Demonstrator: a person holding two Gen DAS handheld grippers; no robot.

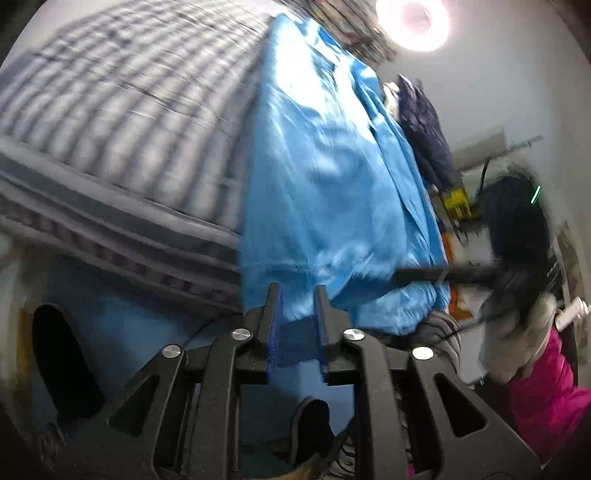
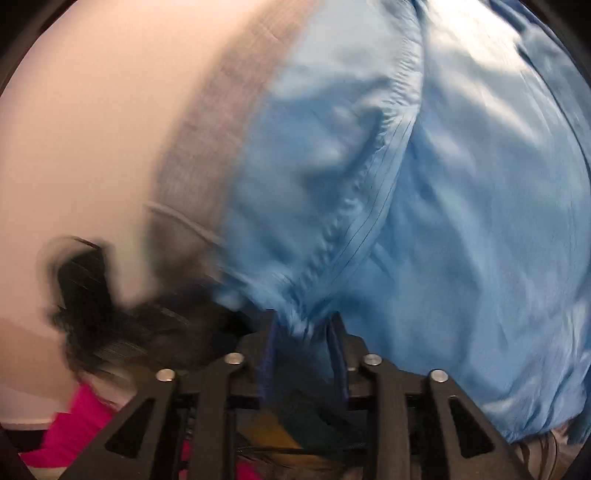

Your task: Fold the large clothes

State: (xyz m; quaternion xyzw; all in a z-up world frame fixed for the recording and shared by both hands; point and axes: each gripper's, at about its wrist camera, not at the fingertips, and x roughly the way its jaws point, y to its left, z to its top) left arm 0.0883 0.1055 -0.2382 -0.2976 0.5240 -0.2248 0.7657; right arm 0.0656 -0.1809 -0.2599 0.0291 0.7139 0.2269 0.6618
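- Black linkage of the left gripper [image 1: 297,295] fills the lower edge of the left wrist view; its fingers [image 1: 272,314] stand a narrow gap apart with a fold of the blue garment [image 1: 332,177] pinched between the ribbed blue pads.
- Blue garment: shiny, wrinkled, stretched away from the left gripper's fingers, lying over the checked bed cover [image 1: 122,99].
- Bed cover: grey-and-white check, on the left of the garment, badly blurred.
- Right of the garment, a dark navy cloth [image 1: 424,125] and a person in a pink top [image 1: 546,384] with dark hair; a round lamp [image 1: 413,22] glares above.
- Right gripper [image 2: 304,325]: fingers [image 2: 267,350] nearly closed on a bunched edge of the blue garment [image 2: 424,192], the cloth gathering into creases right at the tips.
- Right wrist view is heavily smeared; the garment covers most of it, with a grey band of bed cover [image 2: 207,122] to its left.
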